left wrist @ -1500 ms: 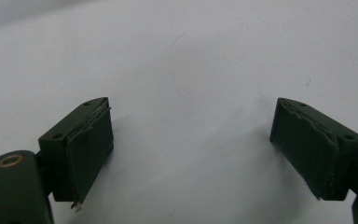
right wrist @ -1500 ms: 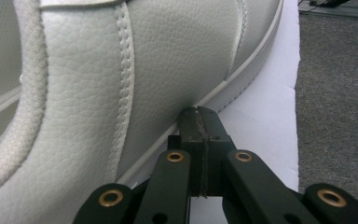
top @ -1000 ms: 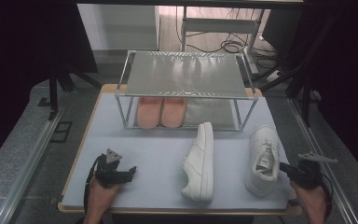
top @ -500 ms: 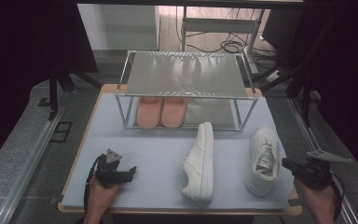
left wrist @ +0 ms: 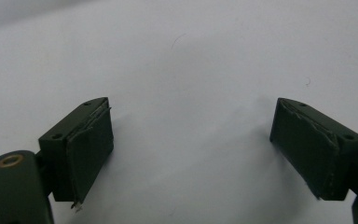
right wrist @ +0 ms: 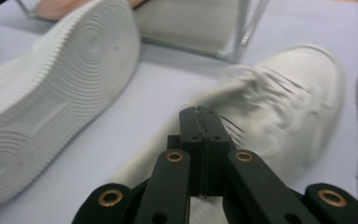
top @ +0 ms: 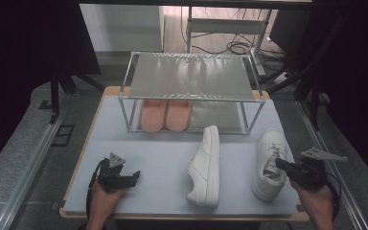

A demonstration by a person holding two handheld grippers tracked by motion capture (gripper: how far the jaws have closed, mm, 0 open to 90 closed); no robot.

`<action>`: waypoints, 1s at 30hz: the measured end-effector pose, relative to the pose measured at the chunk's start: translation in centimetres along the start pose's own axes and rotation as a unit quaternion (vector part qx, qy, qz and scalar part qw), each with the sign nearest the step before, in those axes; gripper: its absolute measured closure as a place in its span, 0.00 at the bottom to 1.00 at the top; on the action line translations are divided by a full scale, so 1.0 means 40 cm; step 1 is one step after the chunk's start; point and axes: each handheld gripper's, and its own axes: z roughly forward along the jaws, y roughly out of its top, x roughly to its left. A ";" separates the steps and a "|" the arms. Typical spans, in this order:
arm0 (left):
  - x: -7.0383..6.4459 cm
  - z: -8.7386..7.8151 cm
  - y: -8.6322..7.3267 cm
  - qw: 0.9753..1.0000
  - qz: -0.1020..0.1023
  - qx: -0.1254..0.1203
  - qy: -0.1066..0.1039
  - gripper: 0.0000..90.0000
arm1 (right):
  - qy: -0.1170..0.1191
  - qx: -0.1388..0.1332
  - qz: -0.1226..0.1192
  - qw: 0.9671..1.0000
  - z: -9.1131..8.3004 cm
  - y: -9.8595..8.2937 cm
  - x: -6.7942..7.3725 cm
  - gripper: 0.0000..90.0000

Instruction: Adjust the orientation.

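A white sneaker [top: 205,165] lies on its side mid-table, its ribbed sole [right wrist: 60,88] facing my right gripper. A second white sneaker [top: 270,163] stands upright at the right, blurred in the right gripper view [right wrist: 289,93]. My right gripper [top: 280,163] is shut, its tip [right wrist: 204,116] at that sneaker's opening; nothing shows between the jaws. At the lower left, a hand holds my left gripper [top: 134,176] low over the bare mat. It is open wide [left wrist: 191,126], and nothing lies between its pads [left wrist: 91,142].
A metal two-level rack [top: 191,76] stands at the back of the grey-blue mat [top: 158,153], with a pair of pink slippers [top: 165,115] on its lower level. A rack leg [right wrist: 242,28] rises just beyond the right sneaker. Cables lie on the floor behind.
My right gripper has moved left from the table's right edge to the upright sneaker's opening. The left gripper and both sneakers have stayed put.
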 end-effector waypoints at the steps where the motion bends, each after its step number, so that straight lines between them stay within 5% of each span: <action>1: 0.000 0.000 0.000 1.000 0.000 0.000 0.000 0.15 | 0.005 0.001 -0.003 1.000 0.004 0.005 0.010 1.00; 16: 0.000 0.000 0.000 1.000 0.000 0.000 0.000 0.15 | 0.082 0.032 -0.046 0.995 0.109 0.041 0.164 1.00; 30: -0.001 0.000 0.000 1.000 -0.001 -0.002 0.001 0.15 | 0.112 0.041 -0.075 0.990 0.195 0.055 0.269 1.00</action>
